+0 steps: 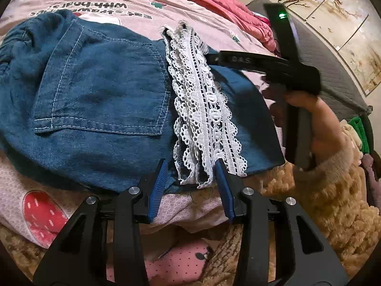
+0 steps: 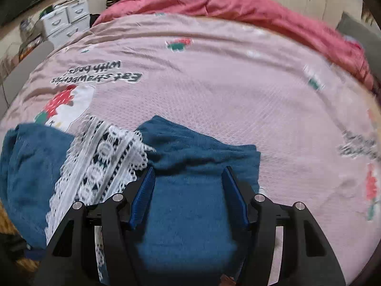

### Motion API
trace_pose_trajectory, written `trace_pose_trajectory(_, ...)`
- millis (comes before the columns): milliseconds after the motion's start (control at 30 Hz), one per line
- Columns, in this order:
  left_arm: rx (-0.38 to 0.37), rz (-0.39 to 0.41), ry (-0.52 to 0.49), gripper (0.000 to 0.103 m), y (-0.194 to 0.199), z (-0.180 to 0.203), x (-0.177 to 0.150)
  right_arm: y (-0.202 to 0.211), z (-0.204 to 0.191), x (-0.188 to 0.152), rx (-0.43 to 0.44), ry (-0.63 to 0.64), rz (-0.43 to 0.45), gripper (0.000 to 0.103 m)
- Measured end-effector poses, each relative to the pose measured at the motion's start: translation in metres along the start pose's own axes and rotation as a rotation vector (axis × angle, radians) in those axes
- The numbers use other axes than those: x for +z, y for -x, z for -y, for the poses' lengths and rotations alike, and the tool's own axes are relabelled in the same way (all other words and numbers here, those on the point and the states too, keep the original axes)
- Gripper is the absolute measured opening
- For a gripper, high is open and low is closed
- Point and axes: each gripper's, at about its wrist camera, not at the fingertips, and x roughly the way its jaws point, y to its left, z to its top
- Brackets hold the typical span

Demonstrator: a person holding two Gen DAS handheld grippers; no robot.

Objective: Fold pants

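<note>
Denim pants (image 1: 100, 100) laid on bed (image 1: 147, 21), already doubled over; lace hem (image 1: 204, 119) stacked across middle. Left tongs (image 1: 190, 178) spread at lace edge, nothing pinched. Right tongs (image 2: 188, 190) spread above denim, nothing gripped. Final fold judged outstanding.

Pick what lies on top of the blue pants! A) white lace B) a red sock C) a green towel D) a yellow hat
A: a strip of white lace runs across the blue pants beside the back pocket.
</note>
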Motion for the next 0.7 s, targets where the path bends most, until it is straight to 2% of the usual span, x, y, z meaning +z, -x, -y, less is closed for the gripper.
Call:
trace_pose_trajectory(167, 0.0, 0.007, 0.0, 0.035, 0.003, 0.0, -0.003, -0.003, 0.005, 0.005, 0.019, -0.004, 0.008, 0.057)
trace_pose_trajectory(233, -0.004, 0.017, 0.006, 0.038, 0.007, 0.0, -0.004, 0.004, 0.006, 0.005, 0.021, 0.0, 0.02, 0.057)
trace_pose_trajectory(267, -0.003, 0.028, 0.004, 0.044, 0.011, 0.001, -0.004, 0.01, 0.007, 0.005, 0.018, 0.002, 0.037, 0.059)
trace_pose_trajectory(333, 0.022, 0.058, -0.015, 0.047, 0.022, 0.004, -0.006, 0.026, 0.012, 0.001, -0.003, -0.001, 0.075, 0.06)
trace_pose_trajectory(367, 0.034, 0.07, -0.024, 0.05, 0.025, 0.005, -0.006, 0.035, 0.016, -0.003, 0.009, -0.017, 0.093, 0.064)
trace_pose_trajectory(467, 0.071, 0.109, -0.042, 0.054, 0.038, 0.009, -0.007, 0.051, 0.024, -0.012, 0.069, -0.062, 0.124, 0.066)
trace_pose_trajectory(500, 0.079, 0.116, -0.043, 0.056, 0.04, 0.009, -0.006, 0.058, 0.026, -0.017, 0.086, -0.07, 0.133, 0.069)
trace_pose_trajectory(567, 0.099, 0.134, -0.036, 0.061, 0.049, 0.007, -0.006, 0.068, 0.026, -0.025, 0.103, -0.073, 0.153, 0.076)
trace_pose_trajectory(600, 0.107, 0.146, -0.028, 0.065, 0.055, 0.006, -0.007, 0.072, 0.025, -0.028, 0.112, -0.069, 0.159, 0.076)
trace_pose_trajectory(700, 0.142, 0.176, -0.007, 0.067, 0.07, 0.002, -0.01, 0.084, 0.018, -0.034, 0.139, -0.041, 0.171, 0.08)
